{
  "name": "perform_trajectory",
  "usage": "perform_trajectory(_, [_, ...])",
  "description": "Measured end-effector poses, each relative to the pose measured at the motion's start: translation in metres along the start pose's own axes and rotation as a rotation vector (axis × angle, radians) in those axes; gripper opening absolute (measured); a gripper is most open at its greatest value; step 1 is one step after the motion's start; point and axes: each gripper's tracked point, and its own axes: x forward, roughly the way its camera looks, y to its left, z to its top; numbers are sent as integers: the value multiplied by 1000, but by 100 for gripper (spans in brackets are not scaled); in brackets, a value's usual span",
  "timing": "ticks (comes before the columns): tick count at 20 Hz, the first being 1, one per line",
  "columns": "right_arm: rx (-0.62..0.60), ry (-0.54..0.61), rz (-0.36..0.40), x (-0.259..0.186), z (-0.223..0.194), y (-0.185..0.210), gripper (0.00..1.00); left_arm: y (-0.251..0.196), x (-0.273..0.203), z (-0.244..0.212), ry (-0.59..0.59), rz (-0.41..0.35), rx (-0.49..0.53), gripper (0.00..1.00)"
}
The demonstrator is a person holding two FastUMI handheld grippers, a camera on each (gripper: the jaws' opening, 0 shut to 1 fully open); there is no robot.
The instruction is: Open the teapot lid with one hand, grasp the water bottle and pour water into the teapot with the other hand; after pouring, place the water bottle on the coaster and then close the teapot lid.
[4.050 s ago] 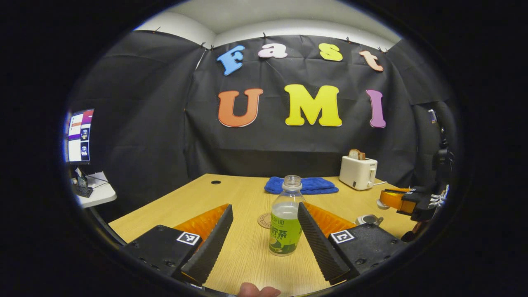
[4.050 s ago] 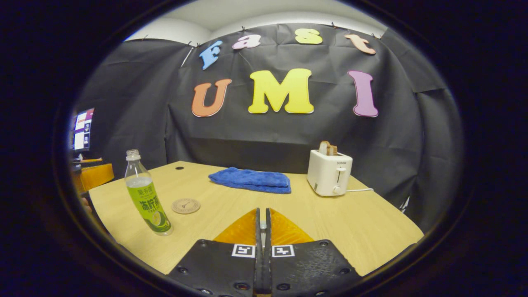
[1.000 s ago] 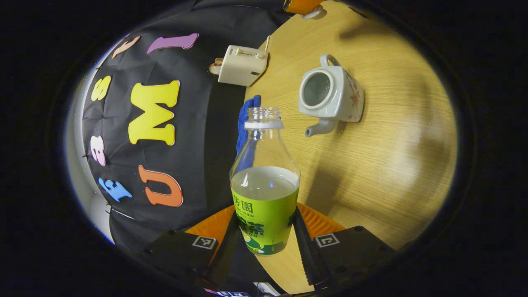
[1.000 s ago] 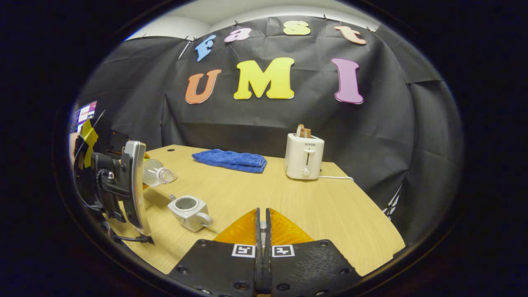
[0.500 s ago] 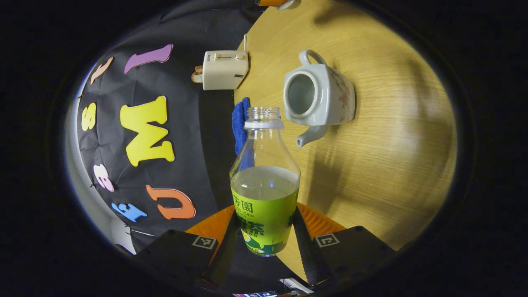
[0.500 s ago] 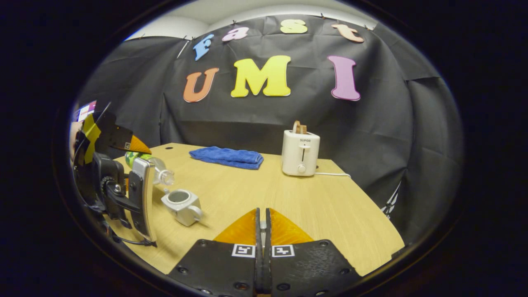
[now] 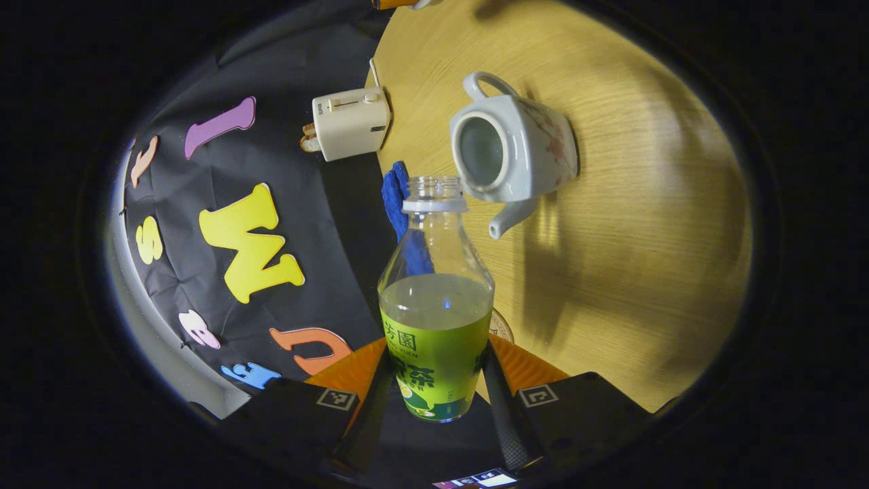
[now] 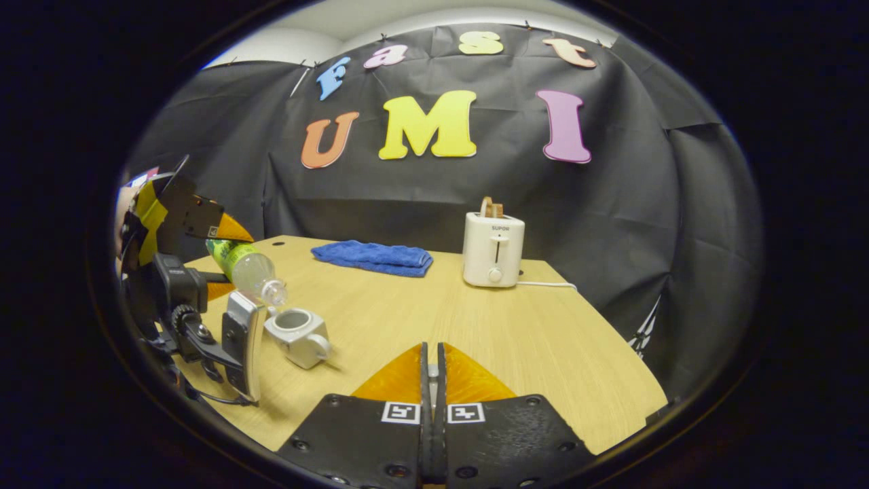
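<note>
My left gripper (image 7: 436, 353) is shut on the green-labelled water bottle (image 7: 438, 319), which has no cap and is partly full. The bottle is tipped, with its mouth just above the open top of the white teapot (image 7: 516, 146) on the wooden table. In the right gripper view the bottle (image 8: 246, 266) slants down from the left gripper (image 8: 220, 244) to the teapot (image 8: 297, 334). I cannot tell whether water is flowing. My right gripper (image 8: 432, 348) is shut on the teapot lid, which is almost hidden between the fingers. A round coaster (image 7: 504, 327) peeks out behind the bottle.
A white toaster (image 8: 493, 250) with bread in it stands at the back of the table (image 8: 543, 353), its cord running right. A folded blue towel (image 8: 372, 257) lies to its left. The toaster (image 7: 349, 123) and towel (image 7: 397, 193) also show in the left gripper view.
My left gripper closed on the bottle, lifted it and tipped it. Over the last second the tilt grew and the mouth came over the teapot's opening. My right gripper stayed shut and nearly still.
</note>
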Motion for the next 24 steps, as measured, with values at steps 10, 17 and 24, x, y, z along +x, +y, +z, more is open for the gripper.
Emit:
perform_trajectory(10, [2, 0, 5, -2, -3, -3, 0, 19, -1, 7, 34, 62, 148, 71])
perform_trajectory(17, [8, 3, 1, -2, -4, -7, 0, 30, -4, 2, 57, 91, 208, 71])
perform_trajectory(24, [1, 3, 4, -4, -5, -5, 0, 31, -9, 2, 60, 106, 237, 71])
